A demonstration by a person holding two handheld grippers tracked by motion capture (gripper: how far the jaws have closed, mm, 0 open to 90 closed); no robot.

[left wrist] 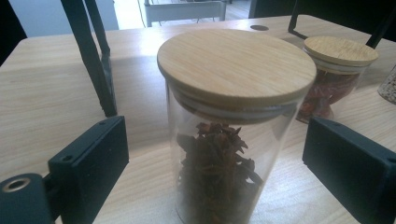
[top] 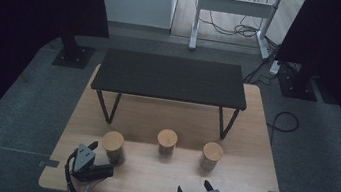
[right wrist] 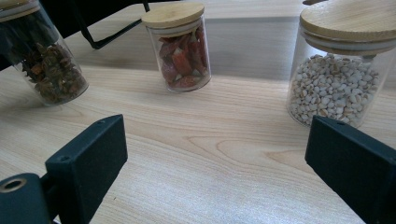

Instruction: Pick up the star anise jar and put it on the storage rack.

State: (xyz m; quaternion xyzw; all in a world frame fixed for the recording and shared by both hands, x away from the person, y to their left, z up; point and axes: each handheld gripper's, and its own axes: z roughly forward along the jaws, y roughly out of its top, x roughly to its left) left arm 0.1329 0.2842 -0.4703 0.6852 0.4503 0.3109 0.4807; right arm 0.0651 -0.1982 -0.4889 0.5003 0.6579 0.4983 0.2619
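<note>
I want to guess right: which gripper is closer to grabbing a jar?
Left. The left gripper already has the brown-spice jar between its open jaws. The right gripper has bare table between its jaws.

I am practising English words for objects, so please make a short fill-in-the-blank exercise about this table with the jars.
1. On the wooden table stand ____ glass jars in a row.
2. The star anise jar stands between the open jaws of the ____ gripper.
3. Every jar has a round lid made of ____.
4. The middle jar holds dried ____ chillies.

Missing words: three; left; wood; red
</note>
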